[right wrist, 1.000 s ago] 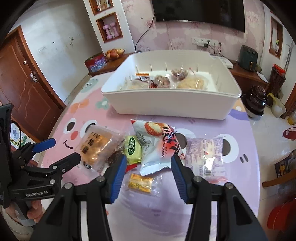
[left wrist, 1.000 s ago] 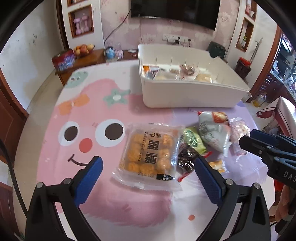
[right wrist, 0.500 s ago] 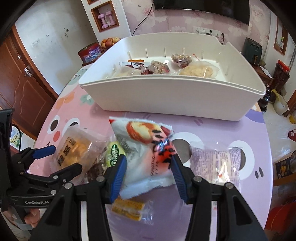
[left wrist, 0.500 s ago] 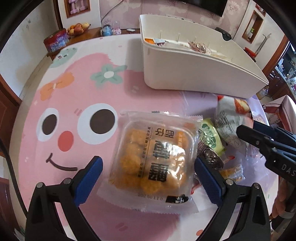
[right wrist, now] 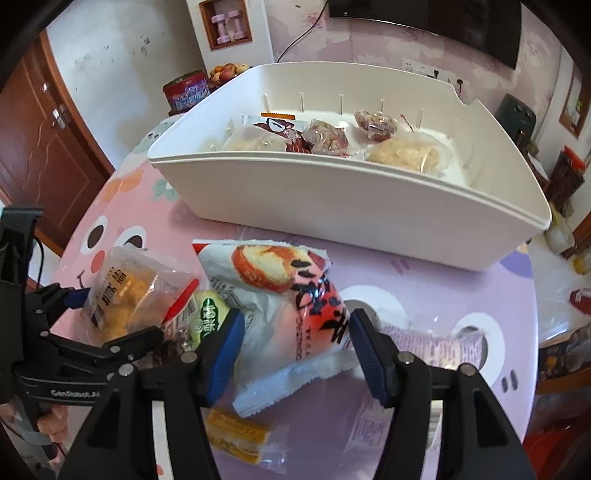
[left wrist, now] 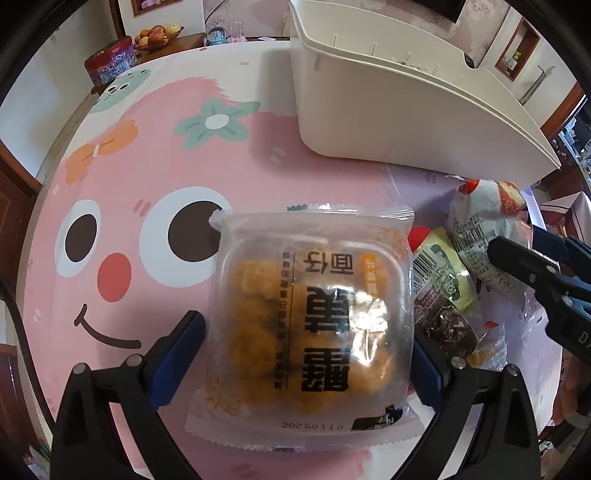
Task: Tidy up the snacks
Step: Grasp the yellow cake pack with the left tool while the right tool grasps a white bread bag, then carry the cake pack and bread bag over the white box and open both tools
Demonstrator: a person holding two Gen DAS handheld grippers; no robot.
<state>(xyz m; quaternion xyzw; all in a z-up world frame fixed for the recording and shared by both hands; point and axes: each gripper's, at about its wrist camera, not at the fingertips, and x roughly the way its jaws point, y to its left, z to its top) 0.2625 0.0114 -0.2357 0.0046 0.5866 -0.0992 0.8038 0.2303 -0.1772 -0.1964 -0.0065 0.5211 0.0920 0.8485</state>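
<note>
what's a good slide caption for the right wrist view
Right gripper, jaws opening, straddles a white-and-red snack bag on the cartoon tablecloth, before a white bin holding sorted snacks.

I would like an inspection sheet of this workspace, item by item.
Surface: round table with pink cartoon-face cover.
Job's things: white plastic bin holding wrapped snacks; clear pack of golden biscuits; white and red bread bag; more packets beside them.
Clutter: nothing seen.
Grippers: left gripper open around the biscuit pack; right gripper opening, bread bag between its jaws.
Cables: black cable on far wall.
Surroundings: brown wooden door, fruit bowl.
</note>
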